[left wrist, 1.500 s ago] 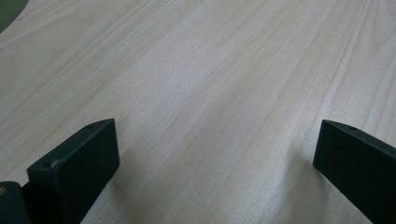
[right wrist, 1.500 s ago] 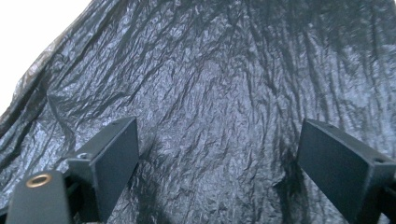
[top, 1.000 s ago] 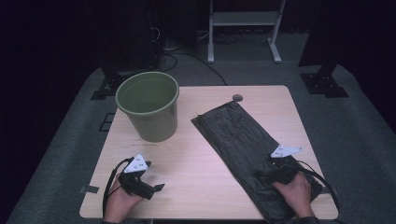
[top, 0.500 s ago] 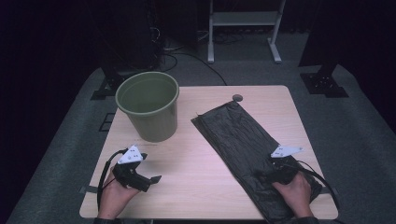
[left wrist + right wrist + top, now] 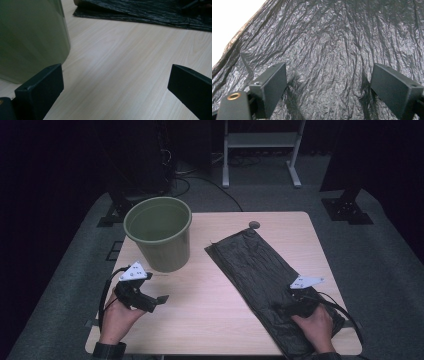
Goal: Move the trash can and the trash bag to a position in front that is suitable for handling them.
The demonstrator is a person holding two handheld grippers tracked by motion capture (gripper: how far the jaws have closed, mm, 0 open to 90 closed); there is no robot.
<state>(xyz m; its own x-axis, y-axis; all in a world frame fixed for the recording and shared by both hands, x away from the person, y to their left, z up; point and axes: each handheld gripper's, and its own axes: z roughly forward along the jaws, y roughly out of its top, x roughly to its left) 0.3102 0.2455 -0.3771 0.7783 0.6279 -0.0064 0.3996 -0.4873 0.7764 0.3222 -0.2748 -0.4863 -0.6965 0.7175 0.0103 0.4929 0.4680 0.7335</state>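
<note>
A black plastic bag (image 5: 260,275) lies flat and crinkled across the right half of the wooden table (image 5: 215,320). A green bucket (image 5: 160,234) stands upright at the back left. My right gripper (image 5: 282,309) rests over the near end of the bag (image 5: 332,50), jaws wide open with nothing between them. My left gripper (image 5: 159,301) hovers near the front left, just in front of the bucket (image 5: 30,37), and is open too, with bare tabletop (image 5: 120,75) between its jaws. Beyond it lies the bag's edge (image 5: 140,12).
A small grey disc (image 5: 254,225) sits at the table's back edge by the bag's far corner. Behind the table are a white stand (image 5: 260,150) and dark equipment with cables on the grey floor. Bare wood stretches between bucket and bag.
My left gripper has shifted left and slightly back toward the bucket. The right gripper and the bag have stayed where they were.
</note>
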